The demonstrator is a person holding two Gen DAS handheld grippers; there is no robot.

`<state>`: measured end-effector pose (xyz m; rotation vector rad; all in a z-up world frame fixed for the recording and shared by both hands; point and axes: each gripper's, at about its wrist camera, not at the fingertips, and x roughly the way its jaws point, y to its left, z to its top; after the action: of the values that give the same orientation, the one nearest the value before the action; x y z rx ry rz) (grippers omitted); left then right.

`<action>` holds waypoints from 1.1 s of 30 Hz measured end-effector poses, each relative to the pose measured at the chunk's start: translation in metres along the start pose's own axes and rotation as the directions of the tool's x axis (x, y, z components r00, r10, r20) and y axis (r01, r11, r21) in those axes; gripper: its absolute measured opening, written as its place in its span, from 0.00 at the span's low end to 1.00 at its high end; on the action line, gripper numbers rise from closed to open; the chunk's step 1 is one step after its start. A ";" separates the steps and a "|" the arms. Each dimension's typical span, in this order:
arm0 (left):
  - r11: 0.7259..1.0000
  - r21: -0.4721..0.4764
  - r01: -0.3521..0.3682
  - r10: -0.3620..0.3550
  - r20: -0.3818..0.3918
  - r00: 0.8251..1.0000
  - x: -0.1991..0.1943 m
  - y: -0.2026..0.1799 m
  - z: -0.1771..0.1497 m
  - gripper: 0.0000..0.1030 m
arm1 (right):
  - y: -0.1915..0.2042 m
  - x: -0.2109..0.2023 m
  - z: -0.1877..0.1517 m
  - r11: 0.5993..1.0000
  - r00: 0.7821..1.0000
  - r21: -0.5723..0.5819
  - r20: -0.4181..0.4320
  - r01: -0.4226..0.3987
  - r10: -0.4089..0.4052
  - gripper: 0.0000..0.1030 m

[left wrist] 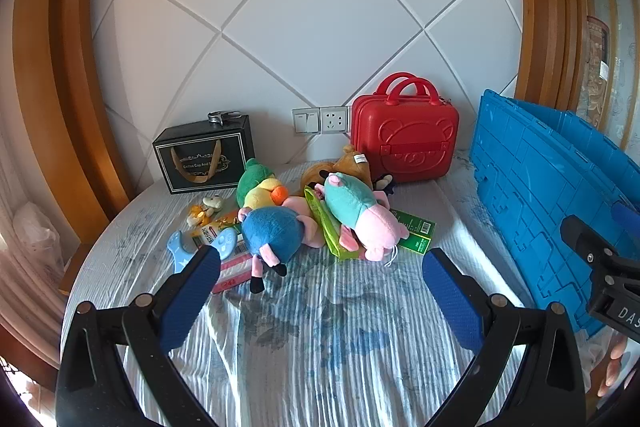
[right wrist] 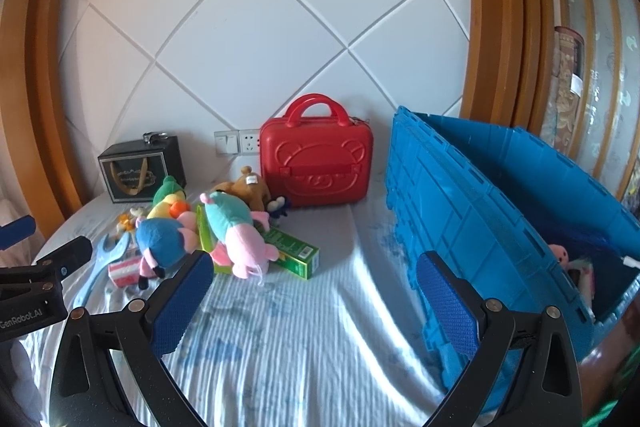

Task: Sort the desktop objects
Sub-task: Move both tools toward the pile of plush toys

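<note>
Pile of desktop objects sits mid-table on a white-and-blue striped cloth (left wrist: 320, 339), toward the wall side. Blue-bodied pig plush (left wrist: 274, 235): round blue torso, pink limbs, black feet, lying at the near left of the pile. Teal-and-pink pig plush (left wrist: 360, 213): teal upper body, pink snout end pointing toward the camera, lying across a lime green packet (left wrist: 322, 227) and a dark green carton (left wrist: 418, 233). Green-capped yellow duck plush (left wrist: 260, 189) with orange beak just behind the blue one. Brown bear plush (left wrist: 354, 163) at the back, touching the pile. Light blue toy wrench (right wrist: 106, 259) and pink-striped box (right wrist: 124, 273) at the left edge; small yellow-white figures (left wrist: 204, 209) beside them.

Behind: red bear-embossed case (left wrist: 406, 143) upright at the wall, black gift box (left wrist: 204, 157) to the left. Blue crate (right wrist: 500, 211) stands right of the pile, well apart; some pink items inside, unclear.

Left gripper (left wrist: 320, 301): jaws spread wide, nothing between, above bare cloth near the pile. Right gripper (right wrist: 316, 301): jaws spread, empty, between pile and crate.
</note>
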<state>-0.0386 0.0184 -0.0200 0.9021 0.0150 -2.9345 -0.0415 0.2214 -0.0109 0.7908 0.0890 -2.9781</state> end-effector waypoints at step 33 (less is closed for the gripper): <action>0.976 -0.095 -0.198 0.164 -0.281 0.945 0.213 0.112 -0.025 0.99 | 0.076 0.227 -0.015 0.980 0.933 -0.073 -0.326 -0.184 0.150 1.00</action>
<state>-0.1925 -0.1070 -0.1589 1.2084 0.1189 -2.5895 -0.2250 0.1370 -0.1394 1.1950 0.1776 -2.6385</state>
